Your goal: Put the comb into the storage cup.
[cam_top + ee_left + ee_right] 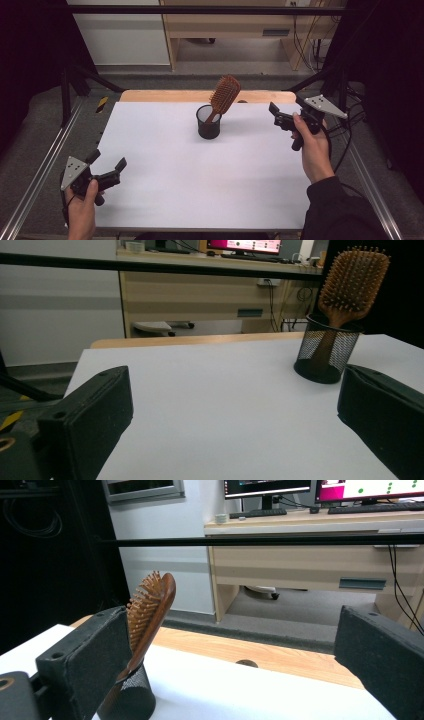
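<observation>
Centre of the high view, slightly above the middle: a black wire-mesh cup (208, 122) stands upright on the white surface (200, 175). A brown wooden paddle hairbrush (223, 95) sits handle-down inside it, head leaning toward the upper right of the frame, bristles showing.

Lower left of the high view: my left tongs (107, 169), black, held in a hand (82, 200) at the near left edge of the surface. Jaws spread, nothing between them. They are well apart from the cup.

Right side of the high view, about level with the cup: my right tongs (281, 116), gripped in the other hand (312, 147), dark sleeve below. Jaws spread, nothing held. They sit near the cup's right side, apart from it, with bare surface between.

Left gripper view: both jaws stand wide at the bottom corners, white surface between them. Cup (327, 355) and hairbrush (352, 282) sit in the upper right of the frame, bristle face toward the camera.

Right gripper view: jaws wide again. The hairbrush (150, 607) shows edge-on at left of centre, just beside the left jaw in the picture; the mesh cup (127, 700) is at the bottom left, partly hidden behind that jaw. A strip of bare wood (260, 652) runs along the far edge of the surface.
</observation>
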